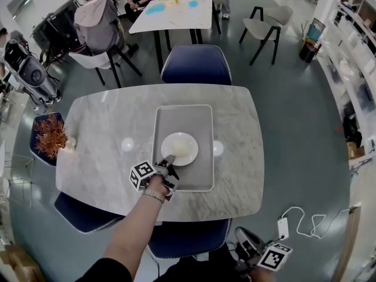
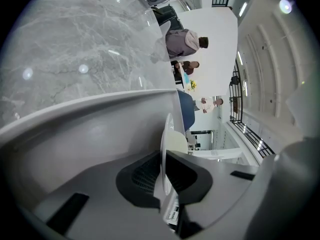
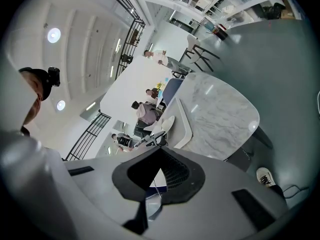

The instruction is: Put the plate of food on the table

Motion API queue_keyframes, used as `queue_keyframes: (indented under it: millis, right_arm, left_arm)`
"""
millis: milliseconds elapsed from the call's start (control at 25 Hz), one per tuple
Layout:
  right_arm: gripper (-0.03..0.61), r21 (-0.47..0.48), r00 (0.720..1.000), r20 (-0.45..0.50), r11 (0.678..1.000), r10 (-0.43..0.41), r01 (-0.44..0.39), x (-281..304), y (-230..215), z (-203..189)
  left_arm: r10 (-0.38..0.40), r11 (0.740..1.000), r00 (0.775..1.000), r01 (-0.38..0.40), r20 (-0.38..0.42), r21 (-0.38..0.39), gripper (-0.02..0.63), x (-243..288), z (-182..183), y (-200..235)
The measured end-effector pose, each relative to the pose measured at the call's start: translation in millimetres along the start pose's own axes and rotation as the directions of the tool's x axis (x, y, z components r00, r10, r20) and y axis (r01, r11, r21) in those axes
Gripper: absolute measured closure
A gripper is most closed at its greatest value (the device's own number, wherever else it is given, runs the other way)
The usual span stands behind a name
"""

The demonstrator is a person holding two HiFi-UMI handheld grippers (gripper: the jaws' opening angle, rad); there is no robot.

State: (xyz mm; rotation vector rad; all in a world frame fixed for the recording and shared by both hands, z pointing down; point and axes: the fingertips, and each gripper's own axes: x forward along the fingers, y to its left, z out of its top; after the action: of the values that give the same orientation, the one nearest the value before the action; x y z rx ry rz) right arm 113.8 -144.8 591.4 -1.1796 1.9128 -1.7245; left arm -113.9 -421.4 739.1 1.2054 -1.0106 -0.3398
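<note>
A white plate (image 1: 180, 148) with a pale lump of food sits within a grey tray (image 1: 200, 119) on the marble table (image 1: 100, 157). My left gripper (image 1: 168, 161) is shut on the plate's near-left rim. In the left gripper view the rim (image 2: 165, 144) runs edge-on between the dark pads, with the food (image 2: 177, 143) just beyond and the tray wall (image 2: 95, 129) to the left. Whether the plate rests on the tray or is raised off it does not show. My right gripper (image 1: 245, 247) hangs low off the table's near right corner, shut and holding nothing (image 3: 159, 156).
Blue chairs stand at the far side (image 1: 196, 63), the near side (image 1: 188, 239) and the left corner (image 1: 82, 213). A reddish dried plant (image 1: 51, 135) sits at the table's left edge. People sit at a far table (image 1: 176, 13). A white cable (image 1: 305, 222) lies on the floor.
</note>
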Motion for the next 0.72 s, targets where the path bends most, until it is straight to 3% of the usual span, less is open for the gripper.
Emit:
queue_keyframes:
  millis: [440,720]
  right_arm:
    - [0.568,0.018,1.0,0.009,1.0,0.011,-0.011,1.1,-1.7,1.1]
    - [0.568,0.022,1.0,0.01,1.0,0.016,-0.016,4.3,-3.2,2.4]
  left_arm:
    - [0.129,0.989,0.991,-0.131,0.027,0.066,0.564,-1.0,6.0,8.0]
    - [0.133,0.987,0.991,-0.135,0.022,0.084,0.511,-2.9,8.0,6.1]
